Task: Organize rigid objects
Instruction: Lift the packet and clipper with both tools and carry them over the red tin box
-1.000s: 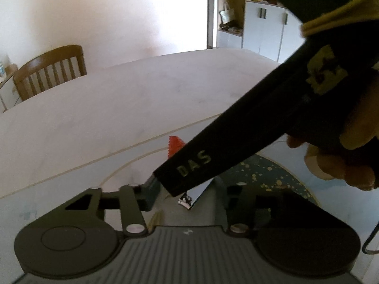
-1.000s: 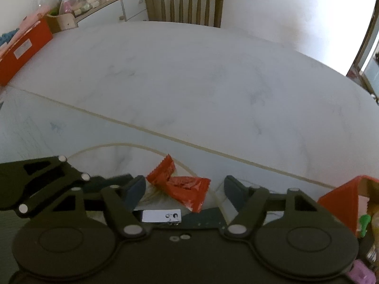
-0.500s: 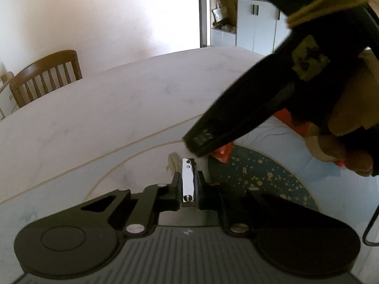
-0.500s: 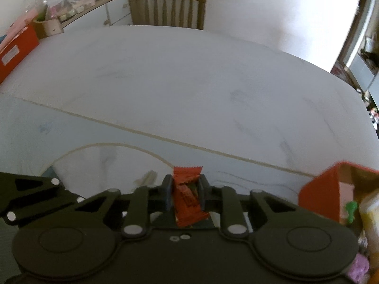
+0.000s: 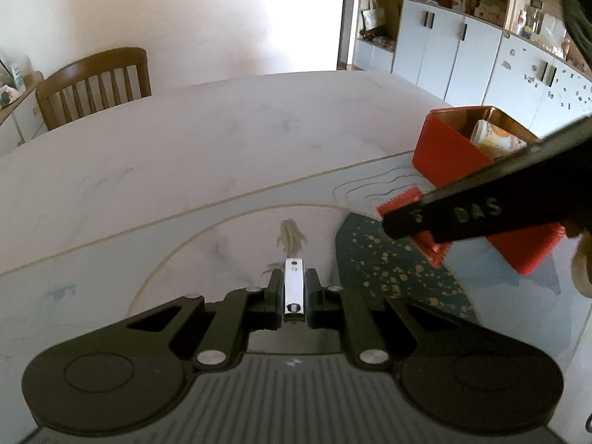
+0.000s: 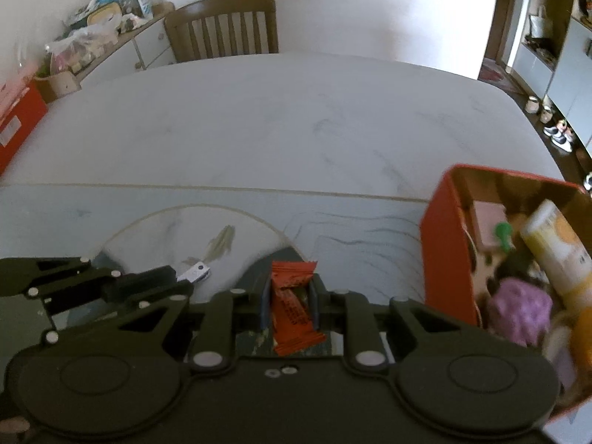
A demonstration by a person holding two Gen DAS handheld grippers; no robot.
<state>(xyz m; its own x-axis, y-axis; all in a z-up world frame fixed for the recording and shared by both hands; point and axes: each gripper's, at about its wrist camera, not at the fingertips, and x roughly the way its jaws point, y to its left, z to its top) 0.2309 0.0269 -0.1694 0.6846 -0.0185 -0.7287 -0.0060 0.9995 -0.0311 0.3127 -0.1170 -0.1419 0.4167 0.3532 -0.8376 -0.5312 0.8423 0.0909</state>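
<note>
My left gripper is shut on a small silver metal piece, held just above the printed mat. In the right wrist view the same piece sticks out of the left gripper's tip. My right gripper is shut on a red snack packet, held upright between the pads. In the left wrist view the packet shows under the right gripper's dark body. A red open box holding several items stands just right of the right gripper; it also shows in the left wrist view.
A light blue printed mat with a dark speckled patch covers the near part of the white marble table. A wooden chair stands at the far edge. A cluttered sideboard is at the far left, cabinets at the right.
Both grippers closed, the left on the metal piece and the right on the packet. Both then rose and turned right, bringing the red box into view near the right gripper.
</note>
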